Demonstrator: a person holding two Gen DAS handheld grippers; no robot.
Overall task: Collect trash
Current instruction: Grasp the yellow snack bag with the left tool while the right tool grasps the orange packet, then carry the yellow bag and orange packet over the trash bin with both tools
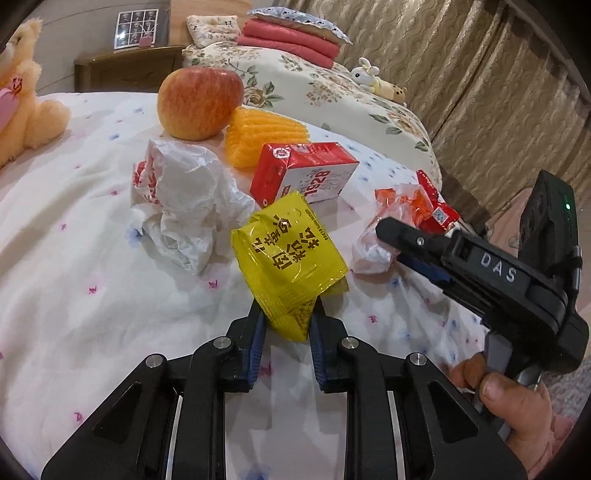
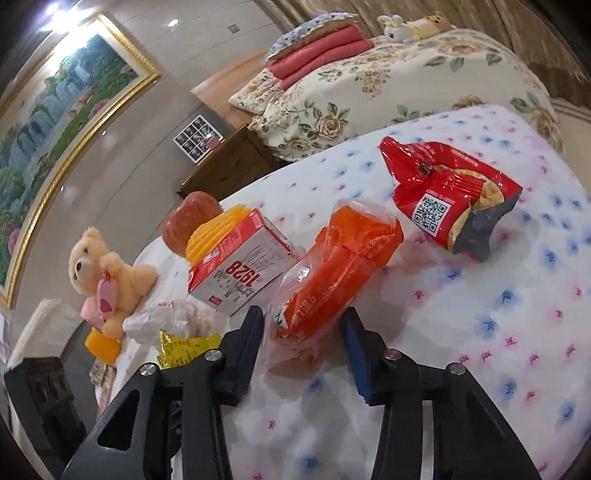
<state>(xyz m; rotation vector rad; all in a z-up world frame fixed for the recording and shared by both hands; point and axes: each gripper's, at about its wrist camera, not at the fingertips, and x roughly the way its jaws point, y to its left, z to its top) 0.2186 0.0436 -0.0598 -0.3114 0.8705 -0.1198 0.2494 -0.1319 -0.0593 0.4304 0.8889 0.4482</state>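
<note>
Trash lies scattered on the bed (image 1: 74, 229): crumpled white paper (image 1: 184, 206), a red-and-white carton (image 1: 303, 173), a red snack bag (image 2: 450, 199). Left gripper (image 1: 286, 314) is clamped on a yellow wrapper (image 1: 288, 258), lifted off the cover. Right gripper (image 2: 304, 321) stands open, its fingers either side of an orange wrapper (image 2: 340, 254) on the bed. An apple (image 1: 199, 103) sits behind the carton.

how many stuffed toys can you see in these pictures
3. A cream teddy bear sits at the near bed's far end, beyond the apple. A white bunny and a yellow bear plush lie together on the floral bed. Others may be hidden.
</note>
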